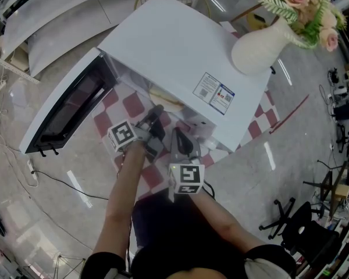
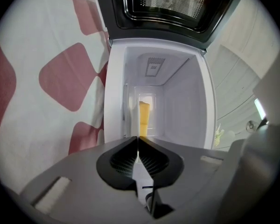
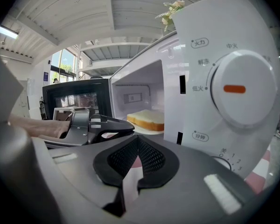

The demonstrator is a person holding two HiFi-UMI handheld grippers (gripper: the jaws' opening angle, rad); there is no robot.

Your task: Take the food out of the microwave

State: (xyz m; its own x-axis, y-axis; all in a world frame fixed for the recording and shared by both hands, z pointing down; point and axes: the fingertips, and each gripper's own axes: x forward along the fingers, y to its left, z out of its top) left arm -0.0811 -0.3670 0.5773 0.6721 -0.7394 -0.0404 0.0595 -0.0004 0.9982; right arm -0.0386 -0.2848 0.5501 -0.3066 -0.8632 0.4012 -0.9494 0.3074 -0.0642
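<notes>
A white microwave [image 1: 174, 45] stands on a red-and-white chequered cloth [image 1: 132, 106] with its door [image 1: 70, 106] swung open to the left. Inside, a slice of bread [image 3: 147, 119] lies on a white plate [image 3: 144, 130]; the left gripper view shows the bread [image 2: 144, 118] deep in the cavity. My left gripper [image 1: 156, 111] points level at the opening, just in front of it, shut with nothing between its jaws [image 2: 138, 141]. My right gripper [image 1: 179, 135] hangs beside it in front of the control panel, shut and empty [image 3: 138, 143]. The left gripper [image 3: 102, 125] sits short of the bread.
The microwave's dial [image 3: 240, 90] is close on my right gripper's right. A white vase with pink flowers [image 1: 262, 45] stands behind the microwave's right corner. A cable [image 1: 64, 182] trails on the floor at left, and an office chair [image 1: 291, 220] is at lower right.
</notes>
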